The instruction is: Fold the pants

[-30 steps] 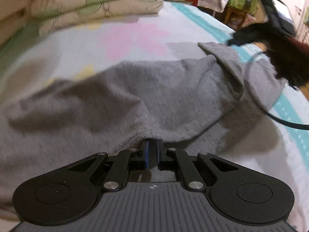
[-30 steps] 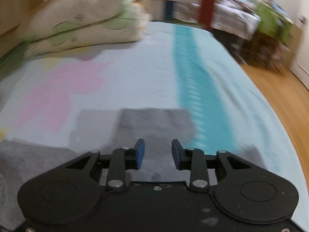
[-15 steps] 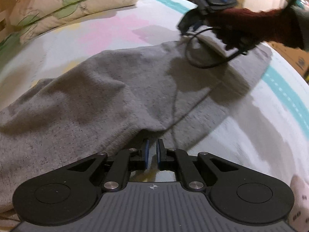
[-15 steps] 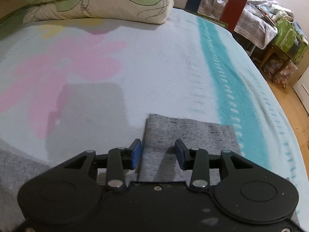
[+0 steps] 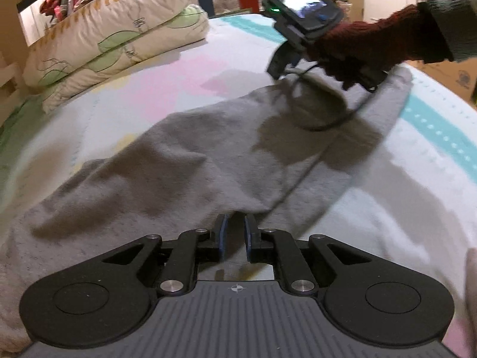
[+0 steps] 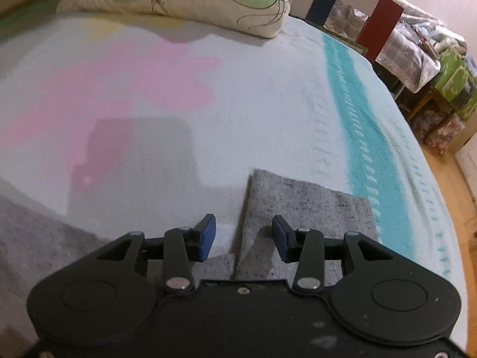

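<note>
The grey pants (image 5: 184,164) lie spread on the bed, one leg laid over the other. My left gripper (image 5: 234,235) is shut on the near edge of the pants at the fold. My right gripper (image 6: 243,238) is open and empty, low over the leg end (image 6: 307,203), whose left edge lies between the fingers. In the left wrist view the right gripper (image 5: 280,65) shows at the far end of the pants, held by a hand in a dark red sleeve.
The pants lie on a pale bedspread (image 6: 238,95) with pink patches and a teal stripe (image 6: 369,149). Folded quilts (image 5: 113,35) are stacked at the head of the bed. A wooden floor (image 6: 465,208) and clutter lie beyond the right bed edge.
The right gripper has moved forward and down along the leg end, staying open. The left gripper's jaws have parted slightly but still pinch the pants edge, and the fabric has been pulled flatter.
</note>
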Demonstrator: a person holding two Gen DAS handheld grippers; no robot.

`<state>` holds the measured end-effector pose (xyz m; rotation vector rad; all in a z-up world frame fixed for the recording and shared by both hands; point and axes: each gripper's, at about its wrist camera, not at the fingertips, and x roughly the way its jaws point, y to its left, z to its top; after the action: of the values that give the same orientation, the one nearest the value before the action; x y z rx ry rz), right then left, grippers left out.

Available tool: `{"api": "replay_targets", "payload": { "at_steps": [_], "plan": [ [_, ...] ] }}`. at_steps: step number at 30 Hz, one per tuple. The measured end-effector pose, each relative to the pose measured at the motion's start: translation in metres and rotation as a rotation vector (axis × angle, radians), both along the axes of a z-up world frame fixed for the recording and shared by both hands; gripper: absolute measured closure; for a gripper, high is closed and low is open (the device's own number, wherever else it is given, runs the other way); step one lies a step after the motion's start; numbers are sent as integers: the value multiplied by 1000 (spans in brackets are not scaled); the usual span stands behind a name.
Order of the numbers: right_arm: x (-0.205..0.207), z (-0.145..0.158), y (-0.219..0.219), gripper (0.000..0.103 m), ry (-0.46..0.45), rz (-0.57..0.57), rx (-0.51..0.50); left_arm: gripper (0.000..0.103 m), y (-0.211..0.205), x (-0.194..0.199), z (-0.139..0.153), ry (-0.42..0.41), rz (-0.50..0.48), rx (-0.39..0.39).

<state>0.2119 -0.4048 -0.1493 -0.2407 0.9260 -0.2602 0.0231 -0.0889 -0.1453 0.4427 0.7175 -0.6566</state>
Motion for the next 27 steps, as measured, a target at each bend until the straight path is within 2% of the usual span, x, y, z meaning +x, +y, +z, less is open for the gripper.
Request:
{"api": "replay_targets", "payload": {
  "at_steps": [4,5,8,11,16,20,23,27],
  "plan": [
    [7,-5,1,55,-2,-17,-122,91,5,12,-1,0,24,-3],
    [9,-5,-2,57,4,-25,-134,90,5,13,-2,-3,23,1],
    [11,2,-18,93,8,-42,-34,84,4,16,-7,-3,0,21],
    [-1,23,-35,93,-66,-101,46,83,3,14,-11,-19,-30,39],
    [-35,68,-68,93,-201,-185,124,83,1,12,-16,-57,-66,67],
    [-72,94,-102,93,-282,-306,189,82,0,12,-19,-67,-81,80],
    [-93,97,-123,92,-295,-382,221,82,0,8,-22,-96,-105,105],
    [-112,84,-136,92,-263,-435,243,82,1,2,-22,-129,-133,123]
  ]
}}
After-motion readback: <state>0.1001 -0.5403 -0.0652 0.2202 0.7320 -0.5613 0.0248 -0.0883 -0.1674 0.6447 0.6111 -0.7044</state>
